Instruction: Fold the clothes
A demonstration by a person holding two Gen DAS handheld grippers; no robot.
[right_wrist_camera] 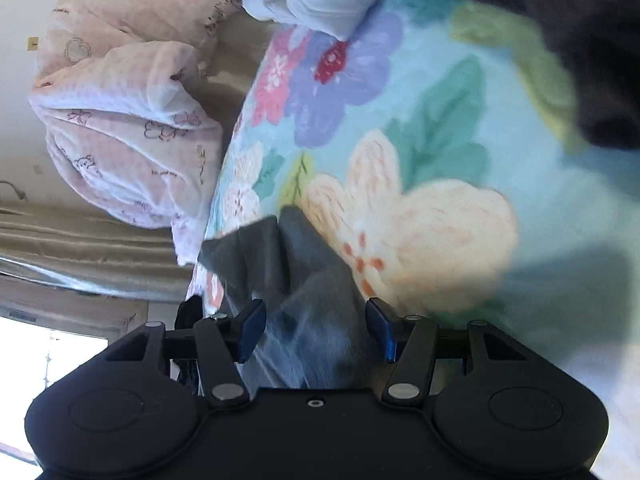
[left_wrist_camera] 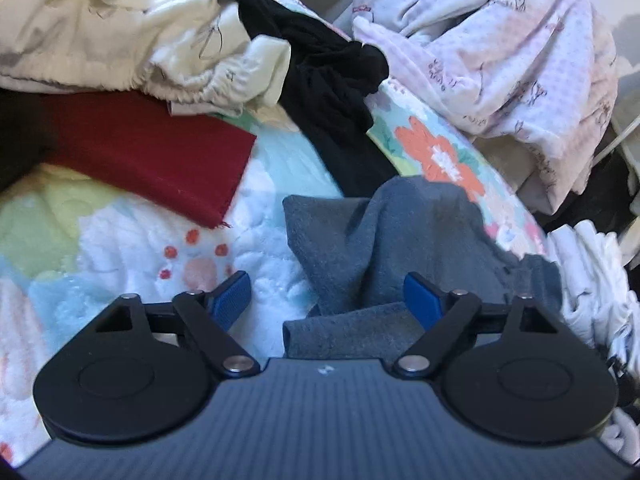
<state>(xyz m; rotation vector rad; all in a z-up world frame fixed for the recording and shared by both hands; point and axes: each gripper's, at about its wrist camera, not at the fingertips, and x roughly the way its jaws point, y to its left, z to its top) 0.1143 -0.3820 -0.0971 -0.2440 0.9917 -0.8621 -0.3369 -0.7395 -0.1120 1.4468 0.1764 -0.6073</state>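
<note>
2 grippers, left and right, fingers spread, flank 1 grey garment unpinched.

Bare floral blanket is left open on the near left; further back it's blocked by the red cloth and the black garment.

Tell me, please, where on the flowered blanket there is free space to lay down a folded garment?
Free: the flowered blanket between the red cloth and the grey garment, left of the left gripper. Crowded: far edge, with the cream clothes, black garment and pink printed pile.
</note>
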